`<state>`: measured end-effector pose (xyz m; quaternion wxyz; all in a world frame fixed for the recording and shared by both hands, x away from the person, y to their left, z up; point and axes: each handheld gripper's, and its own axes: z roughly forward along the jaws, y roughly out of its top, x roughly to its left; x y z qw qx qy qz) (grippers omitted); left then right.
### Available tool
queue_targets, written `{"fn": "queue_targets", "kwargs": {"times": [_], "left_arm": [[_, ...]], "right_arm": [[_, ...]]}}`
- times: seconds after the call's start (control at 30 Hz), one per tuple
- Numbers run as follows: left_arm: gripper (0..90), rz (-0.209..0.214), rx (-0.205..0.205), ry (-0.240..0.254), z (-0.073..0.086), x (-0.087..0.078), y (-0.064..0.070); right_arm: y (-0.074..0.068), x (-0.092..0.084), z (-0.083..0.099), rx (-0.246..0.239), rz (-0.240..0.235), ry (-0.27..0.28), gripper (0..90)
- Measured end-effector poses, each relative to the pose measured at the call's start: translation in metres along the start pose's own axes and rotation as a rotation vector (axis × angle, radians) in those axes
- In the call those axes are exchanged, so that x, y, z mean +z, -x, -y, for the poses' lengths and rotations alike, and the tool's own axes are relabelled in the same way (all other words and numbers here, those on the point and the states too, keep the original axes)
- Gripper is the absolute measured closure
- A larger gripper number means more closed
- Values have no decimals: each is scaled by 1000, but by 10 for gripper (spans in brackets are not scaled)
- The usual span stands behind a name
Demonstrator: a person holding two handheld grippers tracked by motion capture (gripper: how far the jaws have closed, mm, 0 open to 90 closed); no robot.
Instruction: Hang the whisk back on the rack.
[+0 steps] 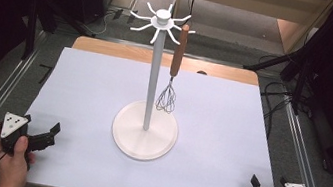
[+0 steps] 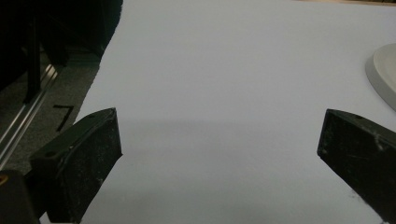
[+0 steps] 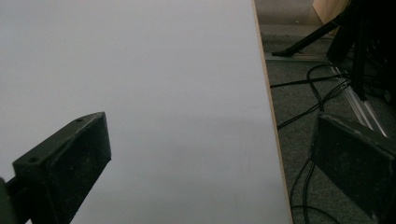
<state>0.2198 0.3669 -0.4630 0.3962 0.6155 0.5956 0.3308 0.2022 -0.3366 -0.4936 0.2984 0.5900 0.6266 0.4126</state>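
Resting at the near corners of the white-covered table [image 1: 105, 84], both grippers stand released and hold nothing. The left gripper [image 1: 49, 134] sits at the near left edge with its jaws spread wide, and the left gripper view shows bare white sheet between its black fingers [image 2: 88, 158]; the rim of the stand's round base [image 2: 384, 74] peeks in ahead and to that gripper's right. The right gripper [image 1: 266, 186] sits at the near right corner, likewise spread, its own view looking along the table's right edge with dark floor cables [image 3: 308, 88] beyond.

The thing nearest the work is the wire whisk with a brown wooden handle [image 1: 175, 64]. It hangs upright from one arm of the tall white hook stand [image 1: 155, 71], well ahead of both grippers, closer to the right gripper's line of reach than to the left's, its wire head dangling just above the base and beside the pole.

Judging from this layout, the risks lie in the approach. The whisk hangs freely, so a jaw that brushes it off-centre would likely set it swinging and spoil the grip. A pull outward instead of up could leave the handle's top snagged on the hook arm and tilt the slender stand, which nothing steadies. Clamping the springy wire head rather than the handle would probably let the whisk slip or twist.
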Motion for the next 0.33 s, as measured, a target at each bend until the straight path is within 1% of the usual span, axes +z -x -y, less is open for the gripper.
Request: {"fn": "queue_targets", "kwargs": {"times": [0.33], "left_arm": [[2, 2, -5, -1, 0, 0, 0]], "right_arm": [[0, -1, 1, 6, 6, 13, 10]]}}
